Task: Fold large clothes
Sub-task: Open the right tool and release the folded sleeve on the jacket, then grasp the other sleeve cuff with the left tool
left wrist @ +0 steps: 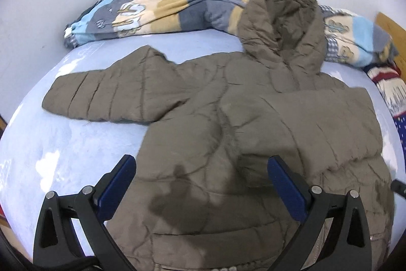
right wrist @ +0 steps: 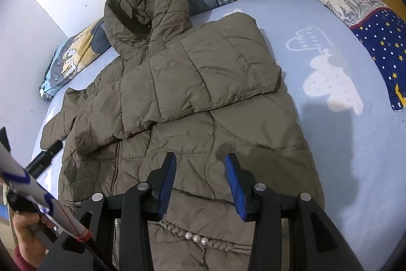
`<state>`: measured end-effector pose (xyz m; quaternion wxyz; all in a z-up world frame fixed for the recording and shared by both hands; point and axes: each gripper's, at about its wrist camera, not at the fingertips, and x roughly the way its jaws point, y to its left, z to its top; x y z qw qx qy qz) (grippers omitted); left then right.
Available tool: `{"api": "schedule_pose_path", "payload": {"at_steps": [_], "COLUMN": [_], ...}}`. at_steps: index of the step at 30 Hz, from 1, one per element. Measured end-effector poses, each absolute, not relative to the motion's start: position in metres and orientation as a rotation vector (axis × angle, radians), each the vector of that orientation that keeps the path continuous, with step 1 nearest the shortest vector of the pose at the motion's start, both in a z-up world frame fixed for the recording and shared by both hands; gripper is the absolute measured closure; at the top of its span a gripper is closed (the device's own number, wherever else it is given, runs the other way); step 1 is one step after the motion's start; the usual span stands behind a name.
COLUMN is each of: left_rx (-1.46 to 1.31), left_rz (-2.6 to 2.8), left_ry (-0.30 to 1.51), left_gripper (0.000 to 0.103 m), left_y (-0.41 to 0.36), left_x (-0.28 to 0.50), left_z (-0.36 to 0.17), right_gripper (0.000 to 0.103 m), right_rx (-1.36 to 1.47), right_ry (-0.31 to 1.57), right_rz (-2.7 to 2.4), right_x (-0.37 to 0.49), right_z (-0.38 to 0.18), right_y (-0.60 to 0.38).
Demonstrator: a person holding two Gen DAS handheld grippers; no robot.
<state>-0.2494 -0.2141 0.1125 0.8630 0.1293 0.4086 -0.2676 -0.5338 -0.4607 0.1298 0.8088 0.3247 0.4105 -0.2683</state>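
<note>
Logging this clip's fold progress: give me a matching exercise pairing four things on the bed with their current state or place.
Column 1:
1. Jacket's right sleeve
2. Jacket's left sleeve
3. Hood
4. Patterned blanket

Column 2:
A. Bunched along the wall behind the jacket
B. Folded across the chest
C. Stretched out flat on the blue sheet
D. Propped up at the jacket's far end, opening visible

Pairs: 1-B, 2-C, 3-D, 4-A

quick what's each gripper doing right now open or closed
Left gripper: open, empty, above the jacket.
Right gripper: open, empty, above the jacket.
</note>
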Motion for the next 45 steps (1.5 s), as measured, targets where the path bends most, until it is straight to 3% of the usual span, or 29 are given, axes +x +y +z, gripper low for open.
{"api": "schedule_pose_path", "payload": {"at_steps": [20,45], "left_rx": [0.127,-0.083], "left_rz": [-0.423,-0.218], "left_ry": [0.895,0.976], "left_gripper": [0.000,0.000], "left_y": [-0.155,-0.051], "left_x": [-0.176,-0.060], "left_z": [0.125,0.101], "right_gripper": [0.055,0.054], "right_rx": [0.683,0.652], "right_ry": [0.892,0.959], "right_rz": [-0.575,-0.584], "right_x": [-0.532,-0.519], "right_z": [0.127,0.108], "right_y": [-0.463,-0.462]}}
